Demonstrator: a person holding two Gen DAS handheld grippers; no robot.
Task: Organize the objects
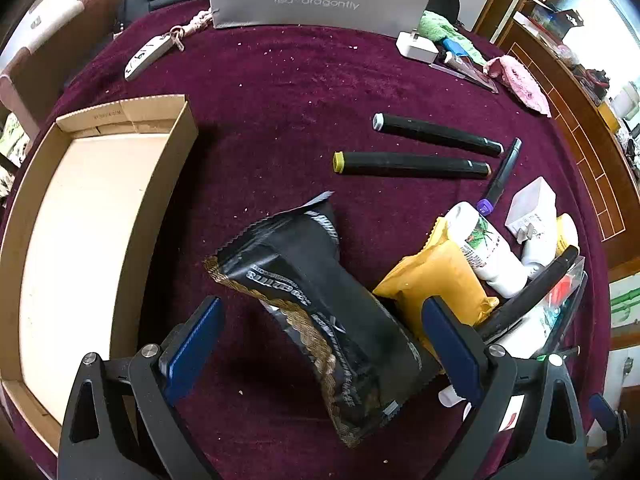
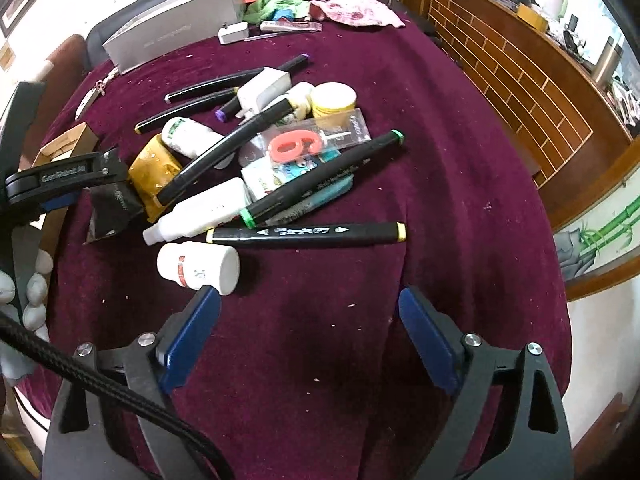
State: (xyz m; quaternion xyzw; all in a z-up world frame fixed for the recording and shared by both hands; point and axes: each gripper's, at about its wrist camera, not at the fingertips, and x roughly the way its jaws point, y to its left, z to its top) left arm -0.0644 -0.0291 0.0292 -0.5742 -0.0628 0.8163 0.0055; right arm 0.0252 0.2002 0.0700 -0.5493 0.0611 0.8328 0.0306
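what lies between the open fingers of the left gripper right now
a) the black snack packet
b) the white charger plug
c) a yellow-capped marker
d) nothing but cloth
a: in the left wrist view the black snack packet lies on the maroon cloth between the wide-open fingers of the left gripper, and the pads are not pressing on it.

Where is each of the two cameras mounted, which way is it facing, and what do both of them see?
Left wrist: sits on the left gripper, looking steeply down past its open blue pads at the black snack packet between them; cardboard box on its left.
Right wrist: sits on the right gripper, looking down at bare maroon cloth, the clutter pile beyond; a gloved hand and the left gripper show at the left edge.
Shared: black packet, yellow packet, markers, grey box.
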